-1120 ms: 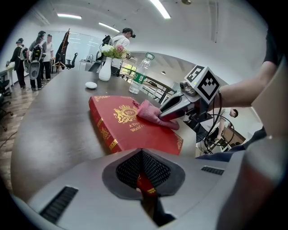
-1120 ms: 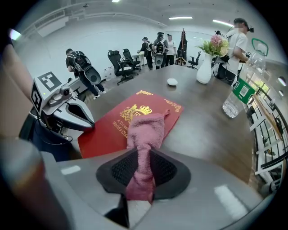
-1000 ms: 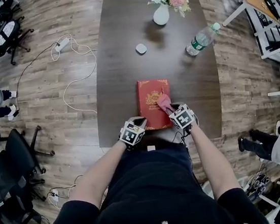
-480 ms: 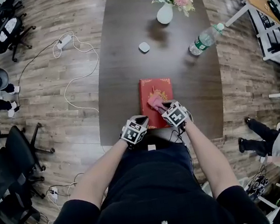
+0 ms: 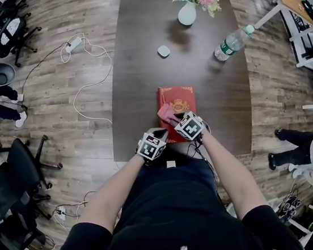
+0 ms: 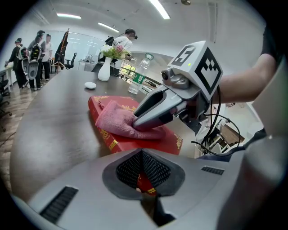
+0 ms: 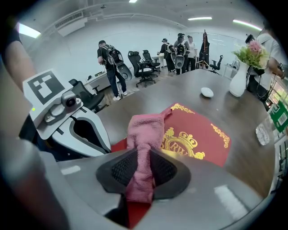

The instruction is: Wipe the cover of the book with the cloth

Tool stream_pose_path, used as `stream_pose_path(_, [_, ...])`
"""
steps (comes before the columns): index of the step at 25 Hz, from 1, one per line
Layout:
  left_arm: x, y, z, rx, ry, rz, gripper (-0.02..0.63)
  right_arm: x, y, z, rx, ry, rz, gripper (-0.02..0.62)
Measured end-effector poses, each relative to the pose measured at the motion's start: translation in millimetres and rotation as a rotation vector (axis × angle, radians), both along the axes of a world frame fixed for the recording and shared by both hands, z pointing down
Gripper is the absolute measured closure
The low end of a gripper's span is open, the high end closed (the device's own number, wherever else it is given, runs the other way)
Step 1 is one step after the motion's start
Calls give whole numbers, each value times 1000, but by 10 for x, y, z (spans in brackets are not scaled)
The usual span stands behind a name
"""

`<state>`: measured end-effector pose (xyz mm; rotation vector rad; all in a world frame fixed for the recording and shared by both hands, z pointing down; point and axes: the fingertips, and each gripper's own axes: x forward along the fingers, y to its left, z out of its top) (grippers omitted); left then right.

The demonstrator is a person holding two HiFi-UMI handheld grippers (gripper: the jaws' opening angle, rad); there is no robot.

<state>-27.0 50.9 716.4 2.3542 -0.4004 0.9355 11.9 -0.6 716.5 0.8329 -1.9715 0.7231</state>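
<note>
A red book (image 5: pixel 180 96) with gold print lies at the near edge of the dark table (image 5: pixel 137 67). A pink cloth (image 5: pixel 166 113) rests on the left part of its cover. My right gripper (image 5: pixel 174 119) is shut on the cloth (image 7: pixel 145 130), which runs up between the jaws and spreads onto the book (image 7: pixel 198 134). My left gripper (image 5: pixel 160 134) sits at the book's near left corner. In its own view the left gripper (image 6: pixel 143 179) is shut on the book's near edge, and red cover shows between the pads. The right gripper (image 6: pixel 137 122) presses the cloth (image 6: pixel 114 121) onto the book (image 6: pixel 168 141).
Farther along the table stand a white vase of flowers (image 5: pixel 187 13), a lying plastic bottle (image 5: pixel 231 43) and a small white object (image 5: pixel 163 51). A white cable (image 5: pixel 81 74) and office chairs (image 5: pixel 13 169) are on the floor to the left. People stand far off.
My right gripper has dragged the cloth leftward across the cover, from the right side to the left side. The left gripper has stayed at the near corner.
</note>
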Motion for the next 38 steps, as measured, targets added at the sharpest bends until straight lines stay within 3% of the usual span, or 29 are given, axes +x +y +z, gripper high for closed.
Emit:
stream_pose_path(18, [-18, 4, 8, 1, -2, -20, 611, -481, -101, 20, 19, -88, -67, 502])
stream_pose_path(38, [-26, -11, 13, 3, -13, -22, 611, -347, -57, 14, 6, -66, -61, 502])
